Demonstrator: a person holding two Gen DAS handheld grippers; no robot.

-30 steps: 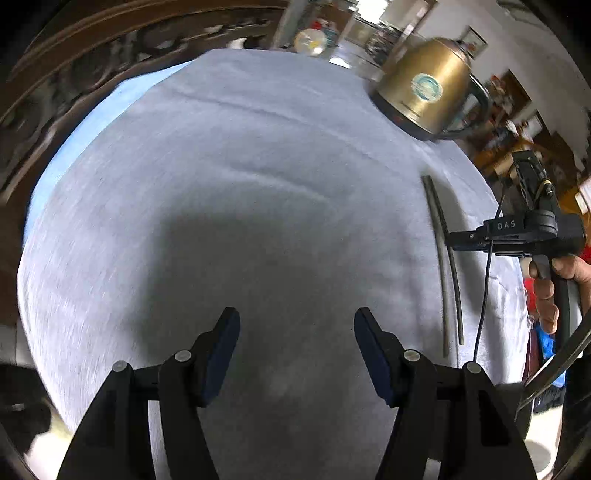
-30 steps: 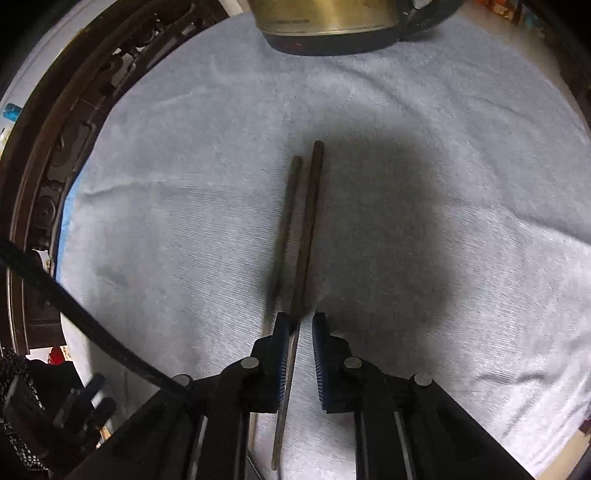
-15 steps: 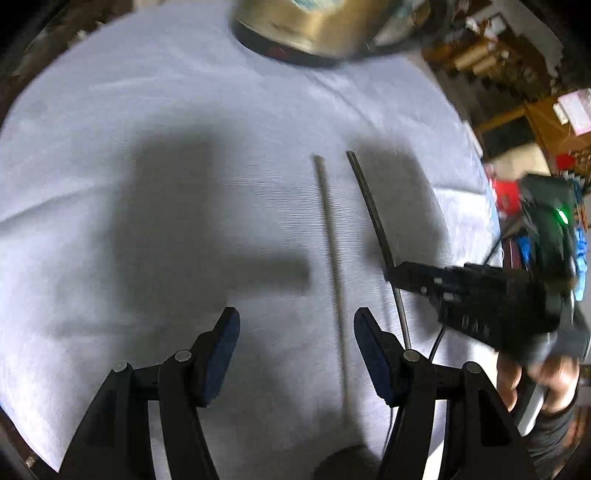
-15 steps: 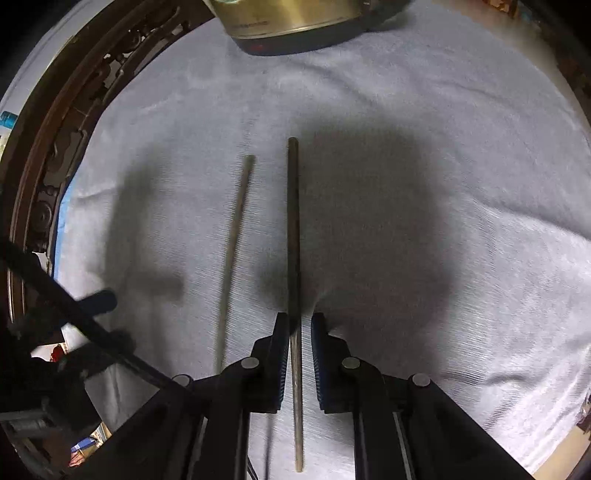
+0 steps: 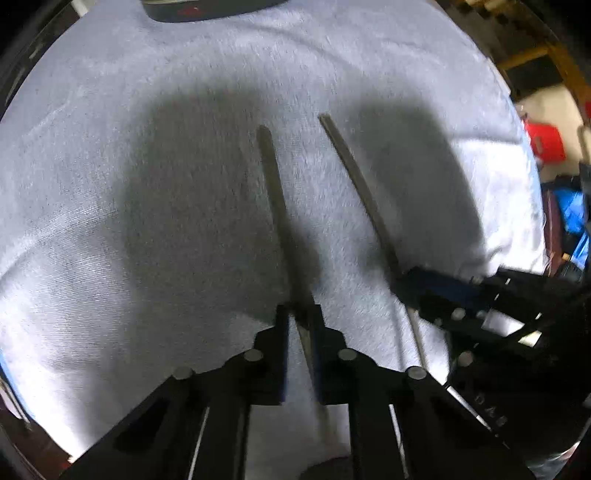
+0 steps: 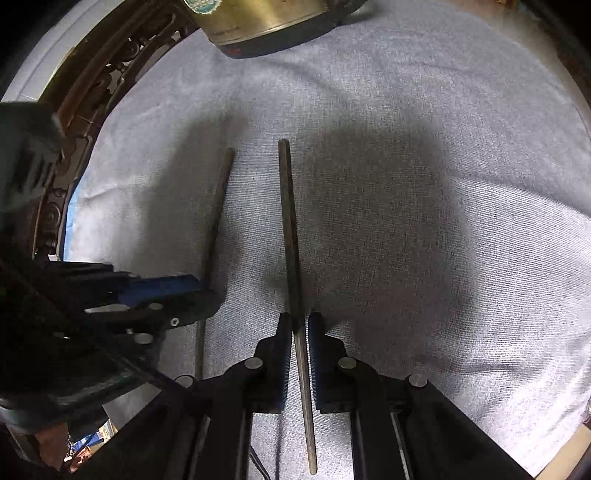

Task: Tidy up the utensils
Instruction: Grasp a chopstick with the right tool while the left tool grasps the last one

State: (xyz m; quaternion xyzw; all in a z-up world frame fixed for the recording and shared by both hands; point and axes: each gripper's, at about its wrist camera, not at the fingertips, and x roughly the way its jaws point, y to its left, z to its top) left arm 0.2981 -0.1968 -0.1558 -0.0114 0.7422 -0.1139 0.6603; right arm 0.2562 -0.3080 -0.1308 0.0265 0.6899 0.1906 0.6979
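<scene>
two dark chopsticks, one pinched in each gripper, over a grey cloth

the left chopstick [image 5: 275, 192] sits clamped between the narrowed pads of the left gripper [image 5: 300, 314], the right chopstick [image 6: 290, 229] likewise in the right gripper [image 6: 295, 321] — the two sticks near each other but apart, tips pointing toward the brass kettle [image 6: 258, 18] at the far edge of the cloth [image 6: 443, 258].

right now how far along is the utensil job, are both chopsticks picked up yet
Done: the two chopsticks lie apart on the grey cloth, in front of the brass kettle. In hand: the right gripper is shut on the right chopstick, and the left gripper has its jaws close around the left chopstick, though blur hides whether it grips. Left: lifting and placing them; no holder is in view.
</scene>
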